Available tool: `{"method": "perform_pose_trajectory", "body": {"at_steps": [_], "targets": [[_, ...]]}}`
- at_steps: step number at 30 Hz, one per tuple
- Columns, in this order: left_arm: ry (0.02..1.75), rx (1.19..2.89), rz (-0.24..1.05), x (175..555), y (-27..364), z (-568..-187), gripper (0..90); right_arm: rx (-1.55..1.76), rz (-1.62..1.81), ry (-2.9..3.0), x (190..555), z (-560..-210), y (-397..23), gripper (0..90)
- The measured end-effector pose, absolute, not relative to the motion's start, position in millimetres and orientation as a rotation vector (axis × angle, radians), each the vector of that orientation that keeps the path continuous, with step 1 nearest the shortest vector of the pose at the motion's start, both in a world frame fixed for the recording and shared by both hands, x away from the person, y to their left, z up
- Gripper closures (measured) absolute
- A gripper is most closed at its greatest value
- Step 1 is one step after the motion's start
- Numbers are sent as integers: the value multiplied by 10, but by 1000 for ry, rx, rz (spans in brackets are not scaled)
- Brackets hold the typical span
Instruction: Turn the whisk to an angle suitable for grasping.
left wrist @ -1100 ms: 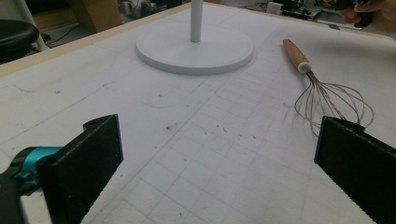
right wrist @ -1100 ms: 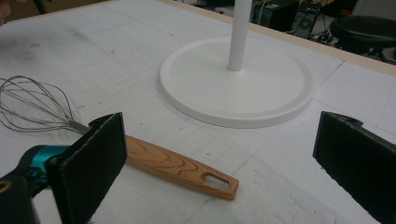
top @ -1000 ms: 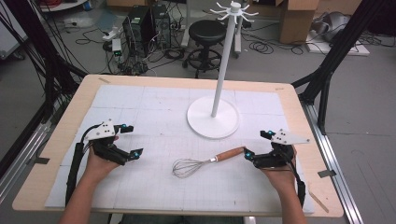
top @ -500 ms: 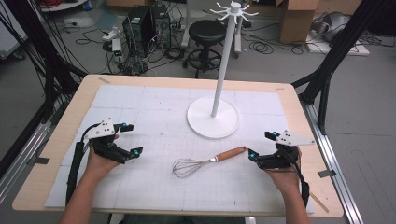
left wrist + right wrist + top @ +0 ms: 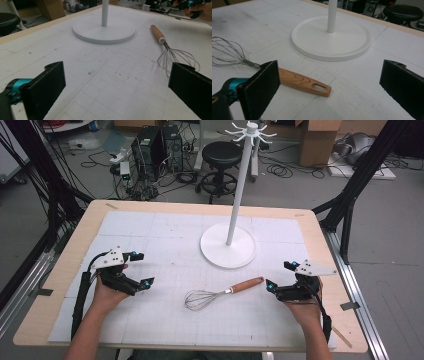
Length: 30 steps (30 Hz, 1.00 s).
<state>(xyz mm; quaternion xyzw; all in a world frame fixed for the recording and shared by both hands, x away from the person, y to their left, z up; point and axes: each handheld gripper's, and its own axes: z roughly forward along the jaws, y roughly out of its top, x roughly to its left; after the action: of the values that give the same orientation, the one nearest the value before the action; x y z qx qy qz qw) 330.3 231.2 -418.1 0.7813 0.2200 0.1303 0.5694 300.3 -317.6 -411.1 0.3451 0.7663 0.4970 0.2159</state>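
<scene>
A whisk [image 5: 220, 295] with a wooden handle and a wire head lies flat on the white mat, in front of a white stand [image 5: 228, 251] with a round base and a tall pole. My right gripper [image 5: 279, 276] is open just right of the handle's end. In the right gripper view, the handle [image 5: 302, 81] points in between the wide jaws of the right gripper [image 5: 332, 77], nearer the left one. My left gripper [image 5: 142, 268] is open at the mat's left, apart from the whisk. Past the open left gripper [image 5: 117, 85], the whisk [image 5: 172, 53] lies ahead to the right.
The stand's pole rises to a crown of hooks [image 5: 249, 131]. The white gridded mat [image 5: 165, 227] covers most of the wooden table [image 5: 320, 235]. A black stool [image 5: 221, 155], computer towers and cables are on the floor beyond the far edge.
My right gripper has drifted slightly to the right, a little farther from the handle's end. The left gripper and the whisk have hardly moved.
</scene>
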Motion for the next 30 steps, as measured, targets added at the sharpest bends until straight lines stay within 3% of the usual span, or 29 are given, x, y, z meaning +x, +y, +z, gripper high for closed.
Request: {"method": "perform_pose_trajectory", "body": {"at_steps": [30], "targets": [[500,1810,288,3283,2304,-4150,17,950,1389,2129,3011,-4108,-3173,18]]}}
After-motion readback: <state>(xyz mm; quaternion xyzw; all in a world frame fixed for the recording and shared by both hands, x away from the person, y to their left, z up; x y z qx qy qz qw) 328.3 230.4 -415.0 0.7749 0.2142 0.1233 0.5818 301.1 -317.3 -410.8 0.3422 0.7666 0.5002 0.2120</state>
